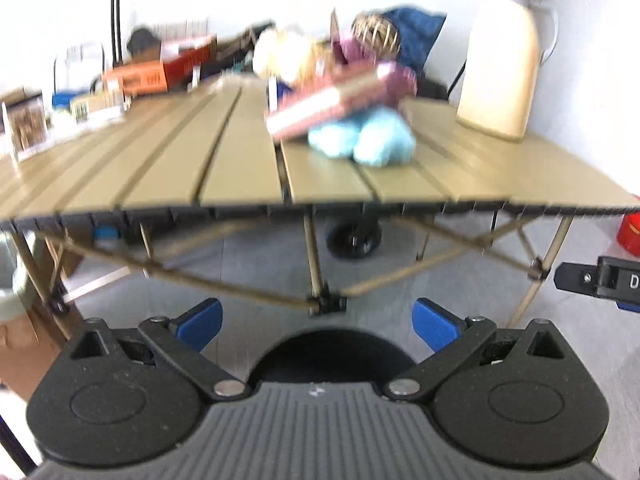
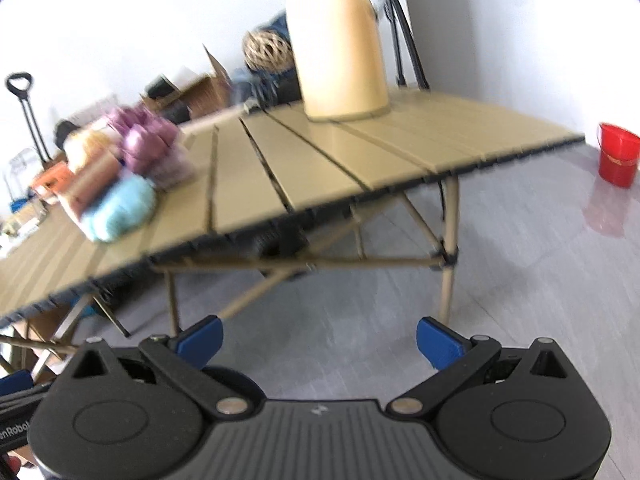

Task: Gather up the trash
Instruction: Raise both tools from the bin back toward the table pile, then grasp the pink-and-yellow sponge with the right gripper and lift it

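Note:
A tan slatted folding table (image 1: 168,168) fills both views (image 2: 320,168). On it lies a light blue crumpled lump (image 1: 362,140), also in the right wrist view (image 2: 120,210), with a pink and white box (image 1: 332,104) resting on top (image 2: 94,184), and a purple bundle (image 2: 152,148) beside it. My left gripper (image 1: 318,322) is open and empty, below and in front of the table edge. My right gripper (image 2: 318,338) is open and empty, over the floor before the table. Part of the right gripper shows in the left wrist view (image 1: 600,280).
A cream thermos jug (image 1: 506,56) stands at the table's right back (image 2: 340,48). Boxes and packets (image 1: 136,76) crowd the table's left side. A red bucket (image 2: 618,154) stands on the grey floor at the right. A wicker ball (image 1: 376,34) and blue fabric lie behind the table.

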The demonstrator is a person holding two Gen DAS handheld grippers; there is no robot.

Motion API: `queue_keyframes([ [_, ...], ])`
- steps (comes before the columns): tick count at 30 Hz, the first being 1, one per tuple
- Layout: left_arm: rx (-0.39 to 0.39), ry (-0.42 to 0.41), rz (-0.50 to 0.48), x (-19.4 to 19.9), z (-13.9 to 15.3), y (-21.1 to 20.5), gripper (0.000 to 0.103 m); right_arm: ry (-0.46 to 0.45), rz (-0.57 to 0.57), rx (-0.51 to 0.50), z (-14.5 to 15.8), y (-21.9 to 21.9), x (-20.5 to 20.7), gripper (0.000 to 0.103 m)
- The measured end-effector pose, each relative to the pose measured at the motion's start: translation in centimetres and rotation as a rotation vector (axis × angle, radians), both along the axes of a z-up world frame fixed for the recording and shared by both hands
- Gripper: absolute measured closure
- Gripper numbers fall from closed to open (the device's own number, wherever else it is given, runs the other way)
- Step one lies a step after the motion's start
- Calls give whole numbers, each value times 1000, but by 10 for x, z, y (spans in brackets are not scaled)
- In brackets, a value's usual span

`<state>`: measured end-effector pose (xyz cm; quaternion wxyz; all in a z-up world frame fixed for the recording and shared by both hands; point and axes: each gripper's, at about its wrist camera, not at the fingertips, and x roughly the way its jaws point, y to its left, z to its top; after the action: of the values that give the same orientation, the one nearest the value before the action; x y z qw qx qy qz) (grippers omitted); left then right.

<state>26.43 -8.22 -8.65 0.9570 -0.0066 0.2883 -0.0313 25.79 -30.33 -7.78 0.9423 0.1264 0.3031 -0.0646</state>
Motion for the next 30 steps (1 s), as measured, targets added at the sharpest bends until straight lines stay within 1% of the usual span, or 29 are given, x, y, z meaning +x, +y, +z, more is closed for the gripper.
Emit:
queue_keyframes([
  [4,-1,-54,12,-4,15,6,0,-65,37,-13,19,10,-3,0],
  [9,-24,-115,27,-5,35,15,0,-103,92,-30,34,24,3,0],
  [13,-42,-168,62,-3,47,27,0,-138,131,-37,42,38,9,0],
  [15,-55,-177,80,-1,51,35,0,-163,154,-43,48,48,12,0],
  [19,-55,-209,119,7,60,48,0,-216,203,-59,58,65,19,0],
  [23,-54,-242,159,15,69,61,0,-237,239,-74,61,83,31,0],
  [27,-76,-247,190,25,75,78,0,-264,268,-110,63,100,44,0],
  [30,-74,-254,212,30,78,87,0,-281,281,-139,65,110,55,0],
])
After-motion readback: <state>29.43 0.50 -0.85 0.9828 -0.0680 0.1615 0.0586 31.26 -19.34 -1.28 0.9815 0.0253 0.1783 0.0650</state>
